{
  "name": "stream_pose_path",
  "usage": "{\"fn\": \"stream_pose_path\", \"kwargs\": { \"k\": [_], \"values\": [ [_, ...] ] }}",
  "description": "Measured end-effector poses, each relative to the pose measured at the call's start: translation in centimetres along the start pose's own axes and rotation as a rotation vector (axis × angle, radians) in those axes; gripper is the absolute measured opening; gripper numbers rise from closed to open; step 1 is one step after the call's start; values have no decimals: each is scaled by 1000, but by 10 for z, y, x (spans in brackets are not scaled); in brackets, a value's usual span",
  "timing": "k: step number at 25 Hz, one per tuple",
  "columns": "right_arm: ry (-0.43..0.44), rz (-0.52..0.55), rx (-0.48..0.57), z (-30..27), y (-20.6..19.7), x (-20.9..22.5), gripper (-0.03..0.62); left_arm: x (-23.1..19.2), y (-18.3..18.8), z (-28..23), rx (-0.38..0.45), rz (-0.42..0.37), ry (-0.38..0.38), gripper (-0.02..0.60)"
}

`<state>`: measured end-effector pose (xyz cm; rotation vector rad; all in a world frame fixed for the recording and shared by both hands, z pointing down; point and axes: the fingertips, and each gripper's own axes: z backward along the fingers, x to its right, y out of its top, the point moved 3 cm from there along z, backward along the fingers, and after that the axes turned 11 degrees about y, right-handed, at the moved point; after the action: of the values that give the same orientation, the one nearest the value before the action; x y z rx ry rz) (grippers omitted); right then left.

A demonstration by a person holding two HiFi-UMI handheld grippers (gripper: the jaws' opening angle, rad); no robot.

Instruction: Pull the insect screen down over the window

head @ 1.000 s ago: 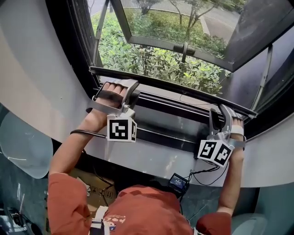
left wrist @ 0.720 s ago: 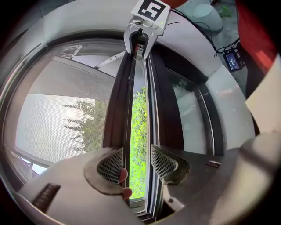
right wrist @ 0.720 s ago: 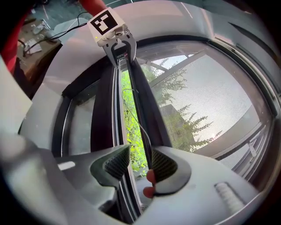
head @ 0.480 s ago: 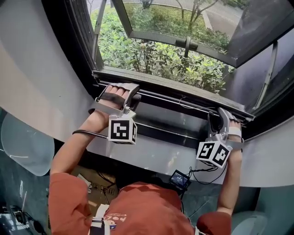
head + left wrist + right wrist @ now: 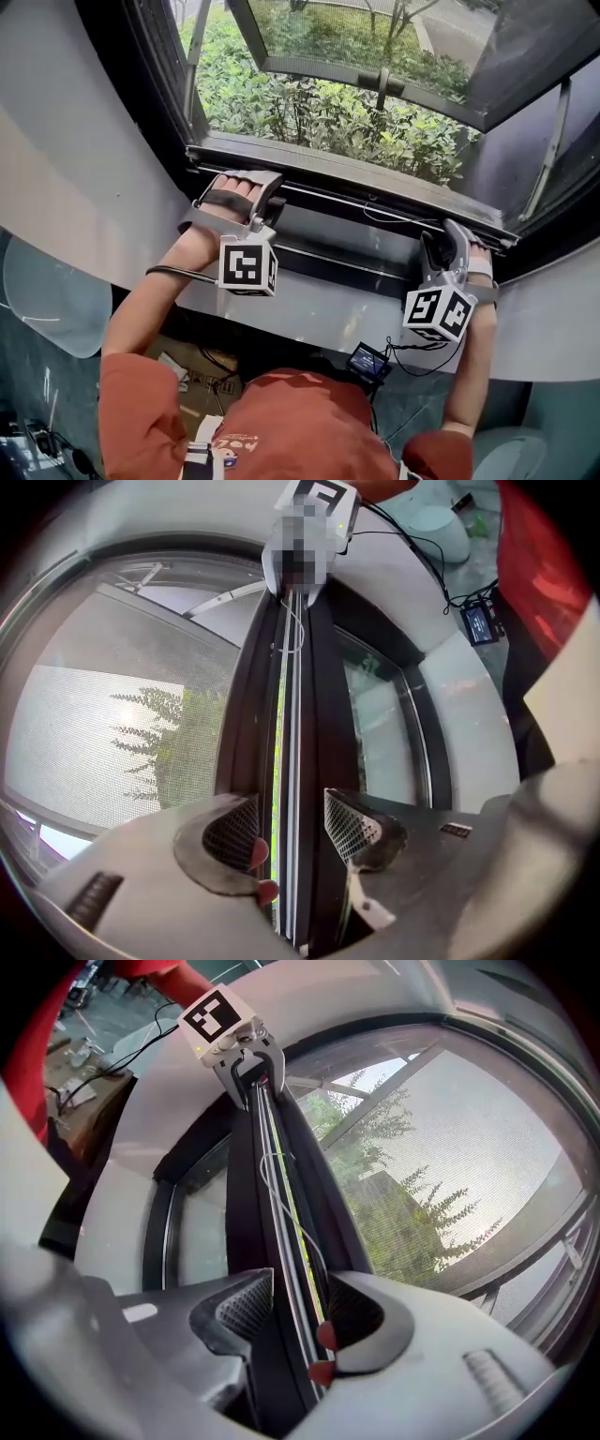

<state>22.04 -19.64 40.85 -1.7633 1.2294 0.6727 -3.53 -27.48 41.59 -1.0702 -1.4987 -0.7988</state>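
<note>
The long screen bar (image 5: 352, 202) ran across mid-frame between the jaws of the left gripper (image 5: 292, 827) and right gripper (image 5: 295, 1307), both just opened off it.

- We saw a pale, curved window sill (image 5: 319, 314) that carried the dark window frame (image 5: 323, 267) along its far edge.
- Below it, the floor (image 5: 33, 384) bore a cardboard box (image 5: 178, 370).

Black screen bar (image 5: 309, 714); grey fine-mesh insect screen (image 5: 94, 724); green shrubs (image 5: 309, 108); orange-red shirt (image 5: 300, 431); black-white marker cubes (image 5: 248, 265).
</note>
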Motion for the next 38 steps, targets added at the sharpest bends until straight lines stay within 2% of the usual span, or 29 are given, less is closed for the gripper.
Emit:
{"fn": "stream_pose_path", "kwargs": {
  "k": [9, 17, 20, 25, 29, 33, 38],
  "values": [
    [24, 2, -20, -8, -5, -12, 192, 15, -2, -4, -14, -16, -8, 204],
    [45, -22, -9, -12, -7, -18, 193, 20, -1, -4, -15, 2, -10, 204],
    [31, -24, -1, -12, -9, -22, 202, 24, -1, -4, -20, -20, -20, 206],
    [18, -29, -2, -16, -10, -18, 201, 22, 0, -8, -13, -3, -3, 206],
    [9, -38, -11, -17, -10, -16, 189, 26, -1, -10, -23, 2, -39, 206],
    [-42, -7, -9, -19, -8, -18, 190, 21, -4, -11, -6, -3, 28, 206],
    [-89, -32, 12, -18, -9, -17, 199, 20, -3, -9, 15, 10, 62, 206]
  ]
}}
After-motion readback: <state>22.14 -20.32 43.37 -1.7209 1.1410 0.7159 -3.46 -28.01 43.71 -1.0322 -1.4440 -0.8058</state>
